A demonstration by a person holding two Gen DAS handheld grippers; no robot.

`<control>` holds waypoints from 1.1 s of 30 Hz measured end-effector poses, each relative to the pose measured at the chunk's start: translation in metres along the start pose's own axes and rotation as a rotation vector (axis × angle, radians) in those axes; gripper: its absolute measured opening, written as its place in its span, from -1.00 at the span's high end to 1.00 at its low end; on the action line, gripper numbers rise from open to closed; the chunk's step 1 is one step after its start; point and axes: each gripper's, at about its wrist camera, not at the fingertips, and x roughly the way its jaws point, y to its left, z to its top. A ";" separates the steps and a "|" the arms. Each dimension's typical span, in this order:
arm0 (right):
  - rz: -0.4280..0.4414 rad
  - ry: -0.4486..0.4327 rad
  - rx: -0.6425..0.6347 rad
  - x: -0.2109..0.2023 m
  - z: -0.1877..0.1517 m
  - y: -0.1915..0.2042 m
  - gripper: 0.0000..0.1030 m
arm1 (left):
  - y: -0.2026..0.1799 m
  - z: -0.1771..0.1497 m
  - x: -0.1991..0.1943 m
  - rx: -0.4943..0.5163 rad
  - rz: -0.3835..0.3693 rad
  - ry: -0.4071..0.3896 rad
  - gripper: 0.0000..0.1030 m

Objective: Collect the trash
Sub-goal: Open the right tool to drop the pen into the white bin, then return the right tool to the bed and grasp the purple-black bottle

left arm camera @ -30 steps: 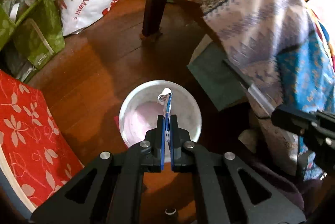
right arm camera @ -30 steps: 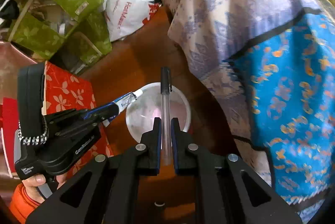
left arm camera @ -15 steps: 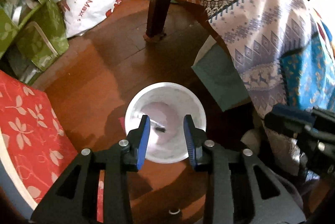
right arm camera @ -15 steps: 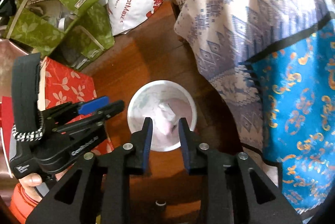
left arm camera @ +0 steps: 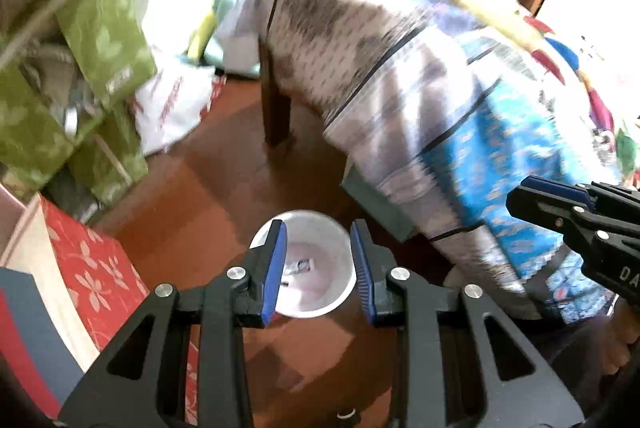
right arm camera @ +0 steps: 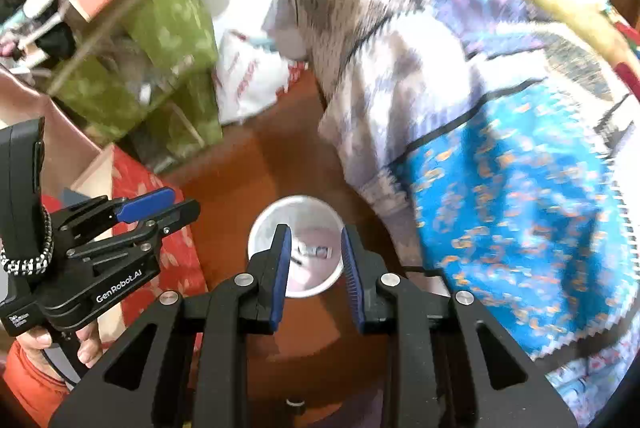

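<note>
A white bin (left arm camera: 340,292) stands on the wooden floor, far below both grippers. Inside it lie a small crumpled tube (left arm camera: 300,265) and a dark pen (left arm camera: 286,284). My left gripper (left arm camera: 317,226) hangs high over the bin, open, with nothing between its blue pads. In the right wrist view the bin (right arm camera: 296,199) holds the same tube (right arm camera: 316,251). My right gripper (right arm camera: 314,230) is open and empty above it too. The left gripper (right arm camera: 182,201) shows at the left, held by a hand (right arm camera: 40,344). The right gripper (left arm camera: 520,193) shows at the left wrist view's right edge.
A patterned grey and blue cloth (left arm camera: 460,115) drapes over furniture with a dark wooden leg (left arm camera: 276,107) right of the bin. Green bags (left arm camera: 100,27), a white plastic bag (left arm camera: 172,103) and a red floral box (left arm camera: 88,268) crowd the left. A teal box (left arm camera: 376,203) lies under the cloth.
Both grippers opened: the left let go of the tube, the right of the pen, and both items now lie in the bin. Both grippers then rose well above it.
</note>
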 end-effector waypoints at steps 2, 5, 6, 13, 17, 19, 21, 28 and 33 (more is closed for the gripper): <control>-0.013 -0.052 0.009 -0.024 -0.001 -0.003 0.55 | -0.014 0.004 -0.025 0.016 -0.016 -0.048 0.39; -0.041 -0.131 0.030 -0.057 -0.005 -0.007 0.54 | -0.034 0.009 -0.054 0.046 -0.035 -0.106 0.39; -0.053 -0.163 0.040 -0.073 -0.008 -0.011 0.54 | -0.041 0.010 -0.062 0.059 -0.041 -0.122 0.38; -0.135 -0.318 0.126 -0.150 -0.031 -0.040 0.23 | -0.103 0.010 -0.112 0.152 -0.113 -0.217 0.29; -0.205 -0.370 0.182 -0.182 -0.049 -0.062 0.20 | -0.147 0.007 -0.132 0.219 -0.164 -0.258 0.16; -0.240 -0.388 0.211 -0.197 -0.061 -0.074 0.15 | -0.165 0.005 -0.138 0.239 -0.185 -0.275 -0.07; -0.275 -0.405 0.239 -0.210 -0.071 -0.085 0.02 | -0.186 0.004 -0.143 0.270 -0.218 -0.290 -0.07; -0.379 -0.443 0.350 -0.245 -0.103 -0.132 -0.08 | -0.263 0.001 -0.136 0.388 -0.320 -0.273 -0.07; -0.457 -0.446 0.416 -0.258 -0.124 -0.169 -0.08 | -0.318 0.000 -0.116 0.455 -0.385 -0.240 -0.07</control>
